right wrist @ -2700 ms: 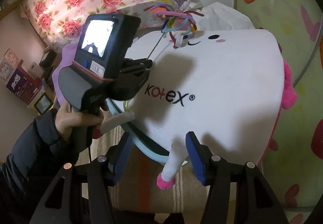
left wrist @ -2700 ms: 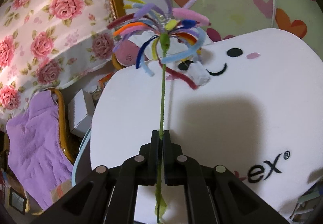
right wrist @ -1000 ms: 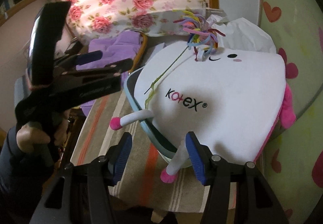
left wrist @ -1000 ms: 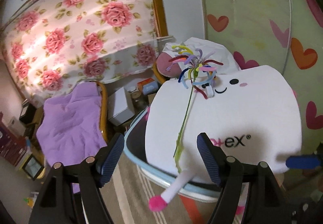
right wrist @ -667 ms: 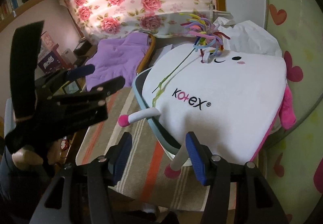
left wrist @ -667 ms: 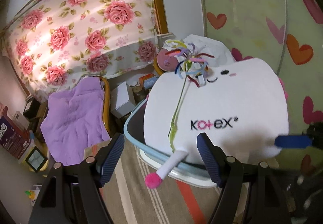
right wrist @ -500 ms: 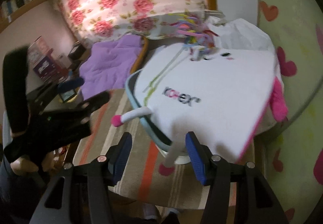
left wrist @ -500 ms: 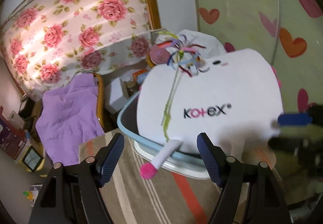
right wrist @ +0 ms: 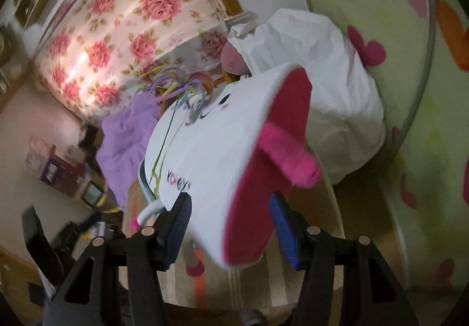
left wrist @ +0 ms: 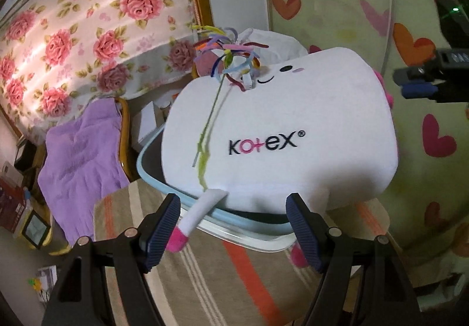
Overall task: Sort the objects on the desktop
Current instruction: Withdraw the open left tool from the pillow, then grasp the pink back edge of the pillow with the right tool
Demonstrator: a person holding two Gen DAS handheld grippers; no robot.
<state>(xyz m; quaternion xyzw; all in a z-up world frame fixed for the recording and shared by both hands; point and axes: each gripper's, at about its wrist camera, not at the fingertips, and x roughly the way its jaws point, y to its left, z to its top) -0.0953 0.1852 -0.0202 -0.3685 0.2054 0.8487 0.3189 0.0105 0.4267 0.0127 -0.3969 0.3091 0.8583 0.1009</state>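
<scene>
The left gripper (left wrist: 233, 227) had its fingers (left wrist: 162, 226) spread wide with nothing between them, hovering just in front of the near edge of the white plush pillow (left wrist: 293, 132). One of the pillow's stubby legs (left wrist: 195, 221), tipped in pink, hung down over the rim of the light-blue tray (left wrist: 152, 147) into the gap between the fingers, but neither pad touched it.

The right gripper (right wrist: 230, 227) was likewise wide and held nothing. It came at the pillow from the side, so that the pillow's pink edge and its pink arm (right wrist: 288, 154) filled the space just beyond the fingers; this view was blurred, and contact could not be told.

The pipe-cleaner flower (left wrist: 231, 57) lay along the pillow's face, its many-coloured head up near the stitched smile and its green stem (left wrist: 209, 126) running down past the printed logo. It seemed to have been set there because the pillow, resting in the tray, offered the one broad flat surface for a light, springy thing. The tray stood on the striped cloth (left wrist: 205, 276) that covered the bench.

Behind the pillow were a white bag (right wrist: 316, 62), a purple blanket (left wrist: 79, 155) over a chair and a rose-patterned curtain (left wrist: 88, 32). With the flower placed and both grippers free, sorting looked well along.
</scene>
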